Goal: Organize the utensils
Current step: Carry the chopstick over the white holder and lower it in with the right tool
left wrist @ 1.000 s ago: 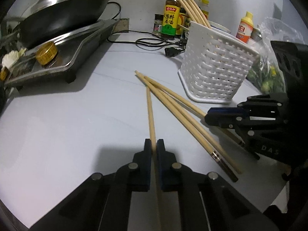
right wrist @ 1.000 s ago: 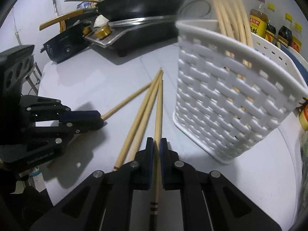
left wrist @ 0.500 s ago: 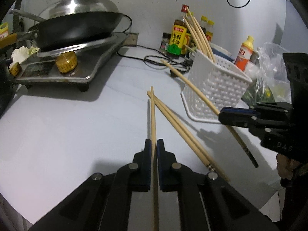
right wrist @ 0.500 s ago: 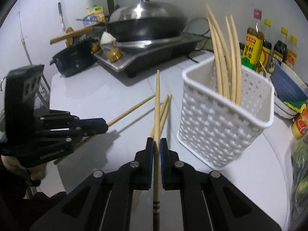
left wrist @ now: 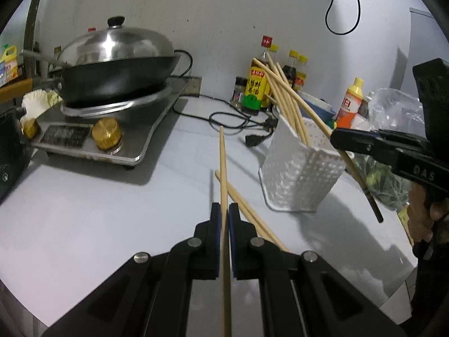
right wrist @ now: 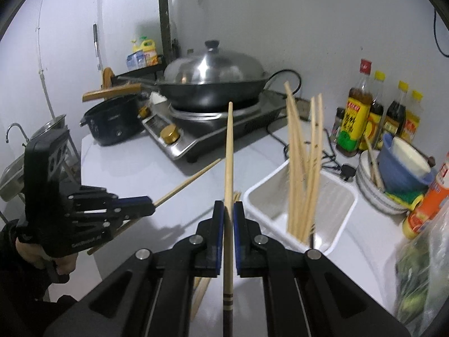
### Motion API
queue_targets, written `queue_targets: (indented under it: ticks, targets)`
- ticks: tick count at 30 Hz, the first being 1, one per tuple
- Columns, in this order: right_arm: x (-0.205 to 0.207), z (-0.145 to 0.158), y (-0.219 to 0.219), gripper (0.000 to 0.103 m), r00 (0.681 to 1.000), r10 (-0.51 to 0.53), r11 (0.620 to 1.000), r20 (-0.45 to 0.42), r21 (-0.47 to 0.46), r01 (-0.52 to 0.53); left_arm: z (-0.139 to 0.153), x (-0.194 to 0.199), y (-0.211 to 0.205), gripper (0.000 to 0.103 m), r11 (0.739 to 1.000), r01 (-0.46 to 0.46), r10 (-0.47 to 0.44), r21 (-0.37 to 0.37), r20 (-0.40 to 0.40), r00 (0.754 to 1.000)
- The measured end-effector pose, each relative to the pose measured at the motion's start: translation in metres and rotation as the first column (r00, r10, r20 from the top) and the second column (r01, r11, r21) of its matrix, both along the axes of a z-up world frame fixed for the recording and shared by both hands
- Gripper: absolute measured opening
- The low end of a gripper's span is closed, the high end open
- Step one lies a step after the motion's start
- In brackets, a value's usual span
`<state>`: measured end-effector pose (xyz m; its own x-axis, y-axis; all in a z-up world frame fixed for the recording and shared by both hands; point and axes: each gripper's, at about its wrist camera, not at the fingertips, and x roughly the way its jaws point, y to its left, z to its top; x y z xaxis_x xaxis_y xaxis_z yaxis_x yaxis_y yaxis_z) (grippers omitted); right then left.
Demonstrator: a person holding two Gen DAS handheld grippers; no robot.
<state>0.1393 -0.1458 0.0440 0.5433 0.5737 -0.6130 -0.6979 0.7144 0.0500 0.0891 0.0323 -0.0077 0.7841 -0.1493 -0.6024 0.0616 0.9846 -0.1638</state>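
Right wrist view: we note a chopstick [right wrist: 228, 151] clamped in the right gripper [right wrist: 228, 210], clear of the counter [right wrist: 134, 165], left of the basket [right wrist: 345, 219]. Left gripper [left wrist: 224, 213] clamps another [left wrist: 223, 165]. We advise tipping each tip-down over the basket before releasing.

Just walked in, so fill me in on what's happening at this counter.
A person is tidying chopsticks with a handheld gripper in each hand. The left gripper is shut on one chopstick, and the right gripper is shut on another chopstick, both held above the white counter. The white basket already holds several chopsticks. A few loose chopsticks lie on the counter beside it.
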Motion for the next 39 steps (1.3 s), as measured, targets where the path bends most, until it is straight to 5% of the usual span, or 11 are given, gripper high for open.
queue_targets:
  ticks: [12, 26, 39]
  targets:
    - [0.044, 0.030, -0.014, 0.006, 0.997, -0.053, 0.998, 0.060, 0.033, 0.051, 0.033, 0.008, -0.001, 0.005, 1.000, -0.003, 0.001, 0.022, 0.084, 0.996]
    - [0.098, 0.048, -0.008, 0.006, 0.992, -0.095, 0.995, 0.085, 0.045, 0.092, 0.038, 0.015, 0.019, 0.005, 1.000, -0.024, 0.025, -0.010, 0.107, 0.994]
    - [0.115, 0.011, 0.018, 0.006, 0.994, -0.105, 0.994, 0.026, -0.014, 0.105, 0.031, 0.021, 0.027, 0.005, 0.999, -0.050, 0.051, -0.020, 0.095, 0.994]
